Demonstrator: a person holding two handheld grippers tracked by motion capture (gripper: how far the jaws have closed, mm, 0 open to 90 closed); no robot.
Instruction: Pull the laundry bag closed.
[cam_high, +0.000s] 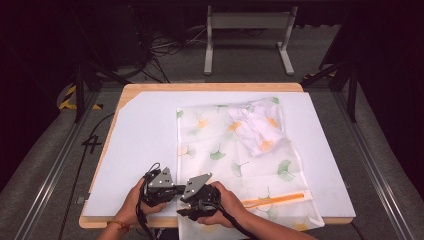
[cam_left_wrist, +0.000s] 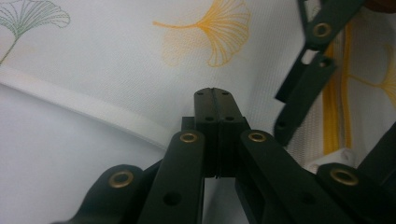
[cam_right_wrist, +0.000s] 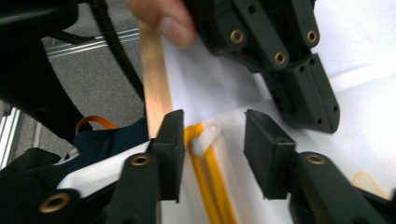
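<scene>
The tabletop (cam_high: 125, 92) is a pale wooden board with rounded corners, covered by a smooth white sheet (cam_high: 145, 145).

At the near edge, left of centre, the left gripper (cam_high: 176, 190) is held in the person's left hand (cam_high: 131, 202). In the left gripper view its two black, flat-faced jaws are pressed together, and they clamp the white hemmed edge of the mesh bag (cam_left_wrist: 140, 60).

The mesh bag (cam_high: 220, 150) is a flat, translucent white rectangle of fine netting printed with orange and green fan-shaped leaves. It lies right of centre on the sheet, and its near end hangs over the tabletop edge. A crumpled white garment (cam_high: 257, 125) with the same leaf print lies at the bag's far right corner.

Just beside the left gripper, the right gripper (cam_high: 181, 214) is held in the right hand (cam_high: 227, 205). In the right gripper view its jaws stand apart on either side of the bag's orange zipper (cam_right_wrist: 208, 182); the pads do not press on it. The zipper (cam_high: 275, 198) runs as a narrow orange band along the bag's near end.
</scene>
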